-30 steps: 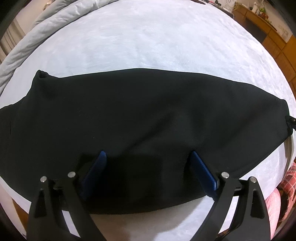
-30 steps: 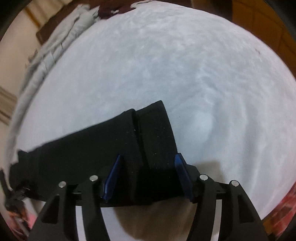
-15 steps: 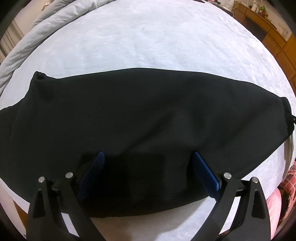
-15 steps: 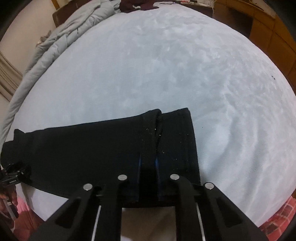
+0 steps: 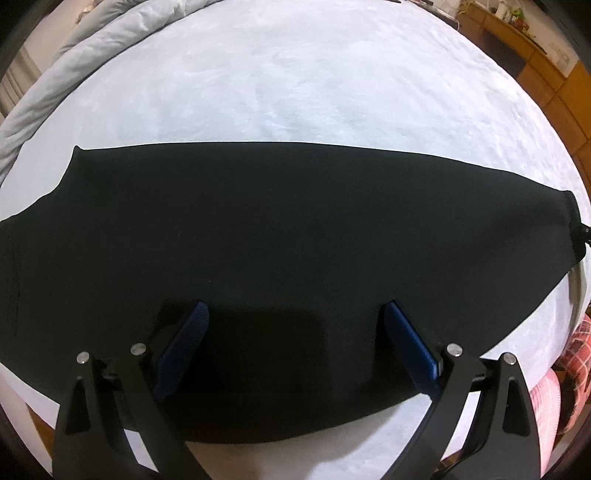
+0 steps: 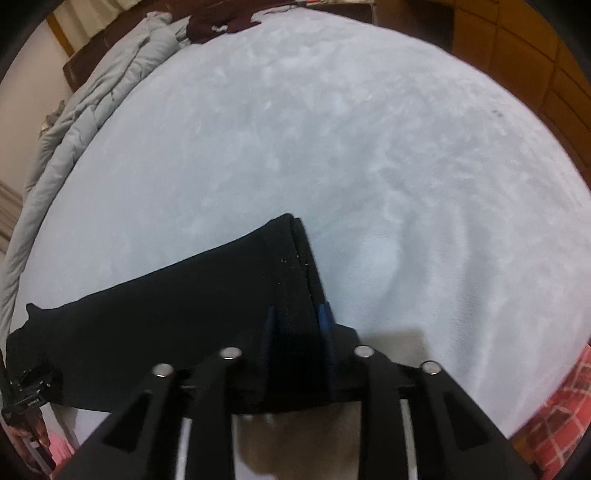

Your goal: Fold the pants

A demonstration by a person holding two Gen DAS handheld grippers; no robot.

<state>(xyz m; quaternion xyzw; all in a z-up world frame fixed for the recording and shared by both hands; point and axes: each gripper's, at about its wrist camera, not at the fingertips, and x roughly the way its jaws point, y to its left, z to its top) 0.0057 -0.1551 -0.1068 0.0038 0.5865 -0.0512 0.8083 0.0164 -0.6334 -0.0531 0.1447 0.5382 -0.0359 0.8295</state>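
Observation:
Black pants (image 5: 288, 229) lie flat on a pale blue bed, folded lengthwise, stretching left to right across the left wrist view. My left gripper (image 5: 295, 314) is open, its blue pads just over the near edge of the pants, empty. In the right wrist view the leg end of the pants (image 6: 221, 295) lies before me. My right gripper (image 6: 297, 317) is shut on the leg cuffs, with the dark cloth bunched between its blue pads. The other gripper (image 6: 26, 387) shows at the far left edge.
The pale blue bedcover (image 5: 295, 85) spreads wide beyond the pants. A rolled grey duvet (image 5: 74, 62) lies along the far left edge. Wooden cabinets (image 5: 554, 74) stand to the right. A dark red garment (image 6: 218, 26) lies at the bed's far end.
My right gripper has closed on the leg cuffs and lifted them, bunching the cloth. My left gripper has stayed open and moved slightly nearer over the pants.

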